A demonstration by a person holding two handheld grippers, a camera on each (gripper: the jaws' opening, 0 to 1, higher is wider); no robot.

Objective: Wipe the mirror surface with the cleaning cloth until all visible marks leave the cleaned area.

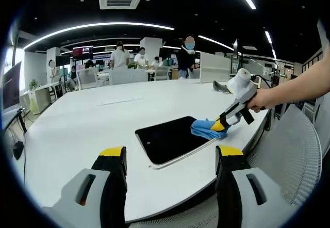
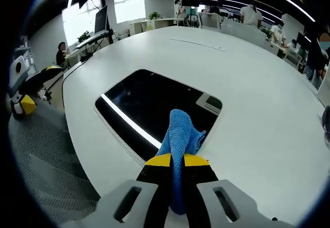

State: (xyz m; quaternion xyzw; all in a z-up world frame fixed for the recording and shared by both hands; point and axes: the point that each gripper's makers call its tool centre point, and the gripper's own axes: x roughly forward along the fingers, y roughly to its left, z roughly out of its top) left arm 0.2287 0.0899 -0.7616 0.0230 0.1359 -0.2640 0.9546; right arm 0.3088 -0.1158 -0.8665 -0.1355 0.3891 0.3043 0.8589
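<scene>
A dark rectangular mirror (image 1: 170,139) with a thin metal rim lies flat on the white table (image 1: 82,130); it reflects ceiling lights (image 2: 149,104). My right gripper (image 1: 220,125) comes in from the right, held by a hand, shut on a blue cleaning cloth (image 1: 206,129) that rests on the mirror's right corner. In the right gripper view the blue cloth (image 2: 180,140) runs between my shut jaws (image 2: 178,161) and lies on the mirror's near edge. My left gripper (image 1: 170,158) hangs open at the table's near edge, apart from the mirror, holding nothing.
Mesh chairs (image 1: 294,150) stand round the table's near side. Several people (image 1: 185,55) stand among desks at the back. A dark object (image 1: 220,86) lies on the table's far right. A monitor (image 2: 100,17) sits on a side desk.
</scene>
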